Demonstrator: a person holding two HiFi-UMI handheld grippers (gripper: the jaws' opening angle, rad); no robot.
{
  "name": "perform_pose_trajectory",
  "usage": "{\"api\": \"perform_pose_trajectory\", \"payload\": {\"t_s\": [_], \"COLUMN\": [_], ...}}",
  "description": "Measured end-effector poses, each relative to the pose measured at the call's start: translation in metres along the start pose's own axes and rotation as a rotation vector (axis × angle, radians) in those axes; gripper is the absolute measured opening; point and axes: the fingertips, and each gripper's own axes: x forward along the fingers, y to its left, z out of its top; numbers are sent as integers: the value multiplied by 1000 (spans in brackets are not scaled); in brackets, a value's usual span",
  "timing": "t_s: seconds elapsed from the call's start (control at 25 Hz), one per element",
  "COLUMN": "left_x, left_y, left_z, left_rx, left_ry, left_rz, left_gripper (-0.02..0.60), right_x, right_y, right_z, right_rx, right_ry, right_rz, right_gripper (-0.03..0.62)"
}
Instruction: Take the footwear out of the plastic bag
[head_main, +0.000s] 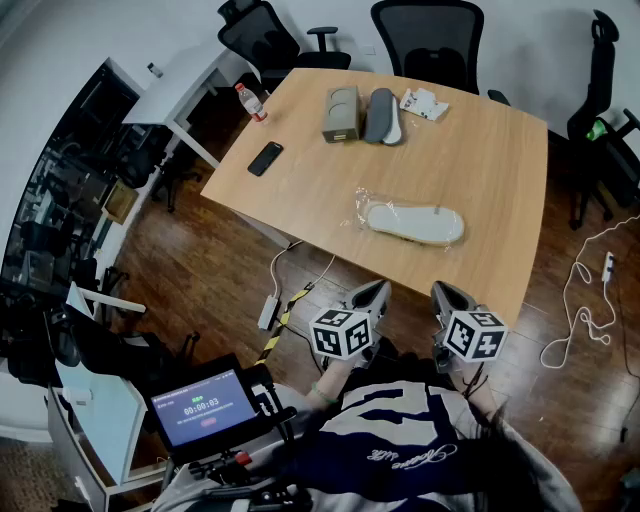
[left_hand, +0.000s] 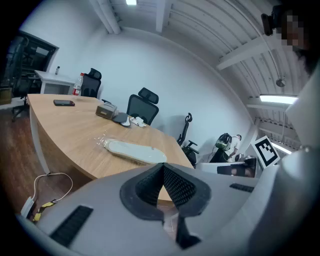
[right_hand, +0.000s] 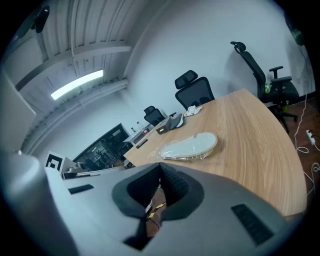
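Note:
A pale slipper sealed in a clear plastic bag (head_main: 410, 222) lies flat on the wooden table (head_main: 500, 160), near its front edge. Both grippers hover off the table, on my side of that edge and short of the bag. My left gripper (head_main: 379, 289) is shut with nothing in it, and my right gripper (head_main: 441, 291) is shut and empty too. The left gripper view has the bagged slipper (left_hand: 135, 151) ahead beyond the touching pads (left_hand: 172, 182). In the right gripper view the bagged slipper (right_hand: 192, 146) lies ahead past the closed pads (right_hand: 172, 185).
At the table's far side stand a tan box (head_main: 341, 112), a grey slipper (head_main: 382, 115) and a white packet (head_main: 424, 103). A black phone (head_main: 265, 158) and a bottle (head_main: 252, 101) are at the left edge. Office chairs (head_main: 428, 40) ring the table. Cables (head_main: 580, 300) lie on the floor.

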Motion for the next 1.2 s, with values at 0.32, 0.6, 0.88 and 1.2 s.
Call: {"api": "perform_pose_trajectory", "payload": {"t_s": [0.32, 0.6, 0.88, 1.2], "left_x": [41, 93, 161, 187], "left_y": [35, 74, 127, 159], "left_z": [25, 51, 68, 58], "left_rx": [42, 105, 200, 197], "left_ry": [30, 107, 269, 394], "left_rz": [15, -24, -78, -111], "left_gripper": [3, 3, 3, 3], "right_x": [27, 57, 98, 96], "right_y": [-29, -57, -80, -121], "right_z": [12, 28, 49, 52], "right_rx": [59, 129, 200, 293], "right_ry": [12, -4, -18, -63], "right_rz": [-41, -132, -254, -395], "right_gripper": [-2, -2, -2, 1]}}
